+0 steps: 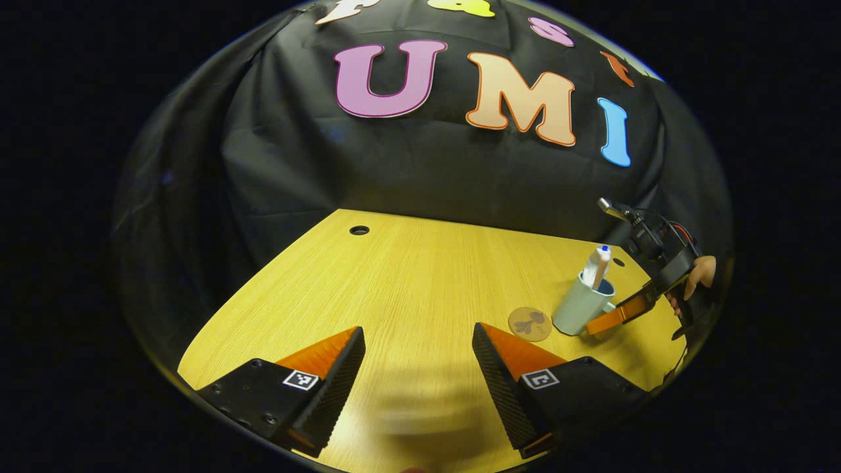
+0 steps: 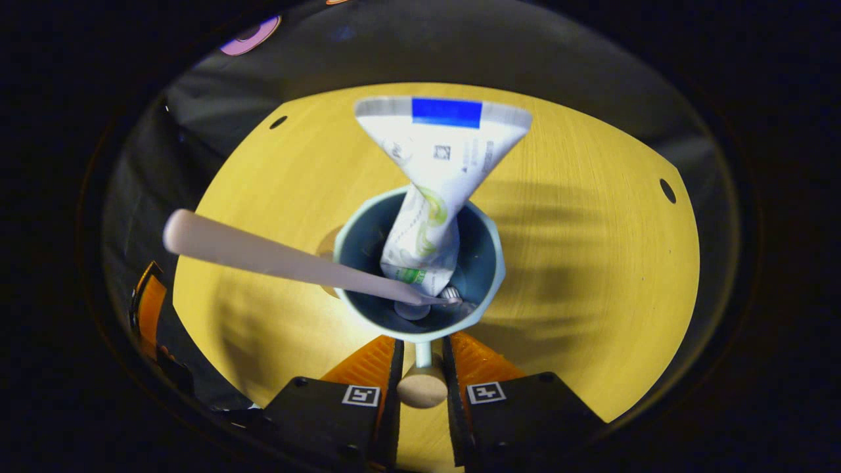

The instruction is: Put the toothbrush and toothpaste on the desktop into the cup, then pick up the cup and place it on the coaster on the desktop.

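Right gripper (image 2: 422,368): its 2 fingers are clenched on the cup's handle (image 2: 422,386), one on each side; in the left gripper view it reaches the cup from the right, with a hand (image 1: 698,274) behind it.
Left gripper (image 1: 418,358): fingers released and spread wide, nothing between them, low over the surface (image 1: 394,276).
Cup (image 2: 418,263): pale blue, upright, near the surface's right end in the left gripper view.
Toothpaste (image 2: 433,177): stands inside the cup, crimped end up.
Toothbrush (image 2: 276,256): in the cup, handle leaning out over the rim.
Coaster (image 1: 529,324): round, brown, flat on the surface, just beside the cup; whether they touch I cannot tell.
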### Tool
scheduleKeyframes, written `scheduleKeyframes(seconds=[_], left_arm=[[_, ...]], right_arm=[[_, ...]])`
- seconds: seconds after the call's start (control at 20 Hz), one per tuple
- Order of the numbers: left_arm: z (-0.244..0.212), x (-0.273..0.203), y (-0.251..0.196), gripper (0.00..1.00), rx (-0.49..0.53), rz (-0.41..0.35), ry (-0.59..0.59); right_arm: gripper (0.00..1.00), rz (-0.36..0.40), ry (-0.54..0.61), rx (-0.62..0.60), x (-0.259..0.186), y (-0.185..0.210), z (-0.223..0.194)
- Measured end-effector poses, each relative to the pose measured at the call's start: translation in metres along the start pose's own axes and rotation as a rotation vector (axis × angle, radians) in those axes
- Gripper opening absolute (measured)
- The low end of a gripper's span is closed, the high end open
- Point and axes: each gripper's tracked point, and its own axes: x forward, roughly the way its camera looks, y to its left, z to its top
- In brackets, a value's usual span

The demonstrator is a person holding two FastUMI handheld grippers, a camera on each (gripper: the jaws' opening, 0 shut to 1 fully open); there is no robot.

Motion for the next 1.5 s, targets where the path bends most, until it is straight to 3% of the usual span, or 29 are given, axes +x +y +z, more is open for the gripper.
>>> scheduleKeyframes(seconds=[0.05, 0.1, 0.2, 0.35, 0.45, 0.75, 1.05, 1.5], left_arm=[[-0.001, 0.002, 0.002, 0.95, -0.008, -0.004, 0.005], [-0.002, 0.002, 0.006, 0.95, -0.019, -0.004, 0.011], [-0.003, 0.002, 0.015, 0.96, -0.033, 0.001, 0.01], [-0.002, -0.005, 0.028, 0.95, -0.045, 0.009, -0.001], [-0.007, -0.006, 0.037, 0.95, -0.061, 0.018, 0.008], [-0.009, -0.005, 0.051, 0.95, -0.086, 0.041, 0.017], [-0.009, -0.004, 0.048, 0.95, -0.079, 0.025, 0.026], [-0.007, -0.001, 0.051, 0.96, -0.077, 0.009, 0.037]], right_arm=[[0.34, -0.007, 0.013, -0.021, 0.002, 0.005, 0.002], [0.29, -0.018, 0.045, -0.033, 0.006, 0.01, 0.001], [0.34, -0.048, 0.083, -0.04, 0.022, 0.009, -0.001], [0.3, -0.06, 0.118, -0.01, 0.04, 0.006, 0.0], [0.39, -0.077, 0.157, -0.008, 0.054, 0.002, -0.003], [0.35, -0.108, 0.13, -0.056, 0.055, -0.001, 0.009], [0.34, -0.047, 0.036, -0.028, 0.043, 0.012, 0.028], [0.33, -0.006, 0.073, -0.161, 0.041, 0.016, 0.03]])
